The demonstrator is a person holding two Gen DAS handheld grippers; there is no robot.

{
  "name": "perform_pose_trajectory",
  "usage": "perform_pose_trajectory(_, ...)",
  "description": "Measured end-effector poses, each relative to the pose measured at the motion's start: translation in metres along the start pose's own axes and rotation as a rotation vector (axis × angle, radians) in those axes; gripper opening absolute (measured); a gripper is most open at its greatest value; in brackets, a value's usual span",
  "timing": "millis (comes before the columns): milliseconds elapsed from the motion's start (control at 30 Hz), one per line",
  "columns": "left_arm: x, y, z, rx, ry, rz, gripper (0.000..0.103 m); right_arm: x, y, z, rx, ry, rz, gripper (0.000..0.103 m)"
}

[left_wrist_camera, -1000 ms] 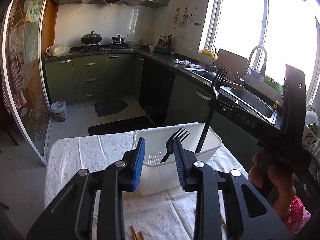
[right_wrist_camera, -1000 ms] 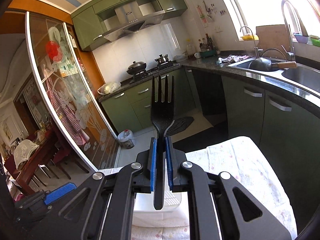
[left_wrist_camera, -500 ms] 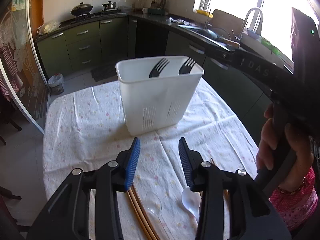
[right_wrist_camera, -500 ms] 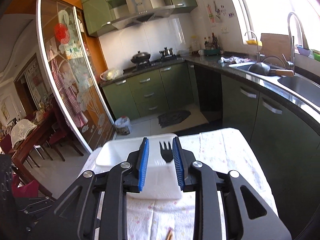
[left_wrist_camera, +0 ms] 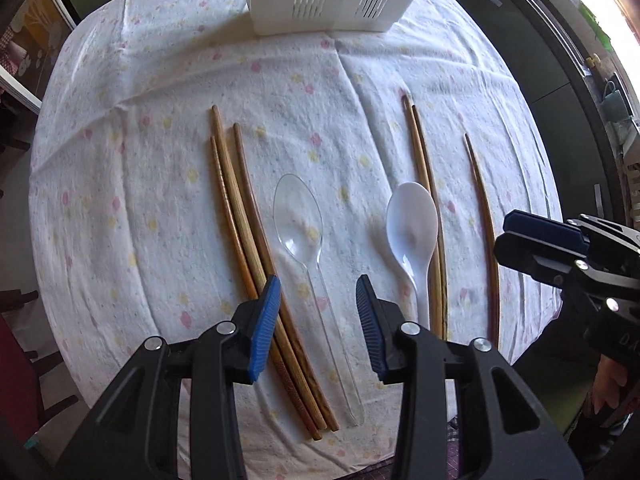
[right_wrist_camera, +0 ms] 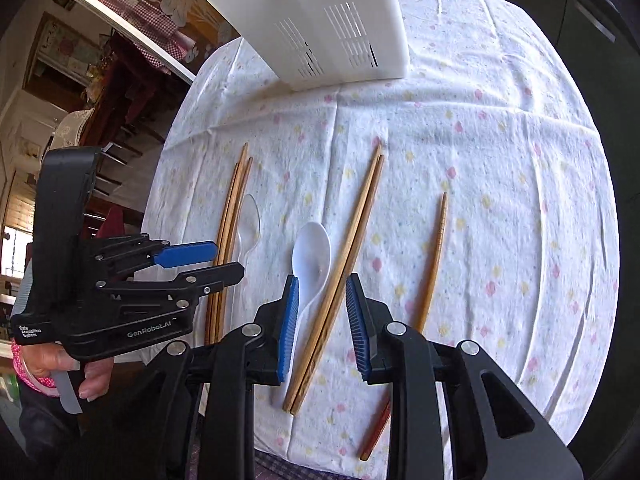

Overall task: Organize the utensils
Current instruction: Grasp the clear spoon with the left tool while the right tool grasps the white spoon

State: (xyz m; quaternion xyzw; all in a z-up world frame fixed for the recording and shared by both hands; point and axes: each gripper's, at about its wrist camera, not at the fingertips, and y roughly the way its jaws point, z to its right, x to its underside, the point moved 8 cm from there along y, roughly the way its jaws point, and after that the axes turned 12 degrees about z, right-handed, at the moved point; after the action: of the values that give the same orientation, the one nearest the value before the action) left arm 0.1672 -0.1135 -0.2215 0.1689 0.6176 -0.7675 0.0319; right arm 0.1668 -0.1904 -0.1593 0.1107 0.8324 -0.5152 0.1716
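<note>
Both grippers point down at the table, and their blue pads are spread apart with nothing pinched. Left gripper [left_wrist_camera: 318,312] hangs over the clear spoon [left_wrist_camera: 298,216], whose thin handle runs down between its pads. The pads do not touch the spoon. Its jaws opened a bit a moment ago and then stayed the same. Right gripper [right_wrist_camera: 322,316] hangs over a pair of chopsticks [right_wrist_camera: 348,256]. The two sticks lie side by side and pass between its pads, but the pads do not press on them. Its jaws opened up a moment ago too, and then stayed the same.

A white spoon [right_wrist_camera: 312,258] lies just left of that pair, touching it or nearly so. One lone chopstick [right_wrist_camera: 434,264] lies to the right, apart from the pair. On the far left, three chopsticks [left_wrist_camera: 240,216] lie close together beside the clear spoon. All of these rest on a white tablecloth [left_wrist_camera: 140,160] with small pink and yellow flowers.

A hand [right_wrist_camera: 86,376] holds the left gripper by its handle.

At the far side of the table stands the white utensil holder [right_wrist_camera: 320,28], with slots cut in its wall.
</note>
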Motion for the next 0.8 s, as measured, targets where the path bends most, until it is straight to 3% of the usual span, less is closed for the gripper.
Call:
perform_pose_trajectory(167,-0.001,0.004,0.004,-0.015,-0.022,-0.019,0.037,0.0,-0.014,0.001,0.002,0.0,-0.013,0.026)
perform_pose_trajectory(433,0.001,0.012,0.002,-0.055,-0.034,-0.058,0.012,0.014,-0.017,0.0,-0.004,0.028,-0.092,0.026)
perform_pose_trajectory(533,0.0,0.011,-0.001,-0.069,-0.038,-0.05,0.009,0.019,-0.015,-0.005,-0.007,0.039,-0.12,0.026)
perform_pose_trajectory(633,-0.004,0.003,-0.005,-0.07,-0.036,-0.019,0.009,0.021,-0.003,-0.014,-0.018,0.057,-0.151,0.016)
perform_pose_trajectory(800,-0.012,-0.029,-0.005,-0.043,-0.015,0.071,0.009,0.03,0.024,-0.026,0.007,0.052,-0.228,0.016)
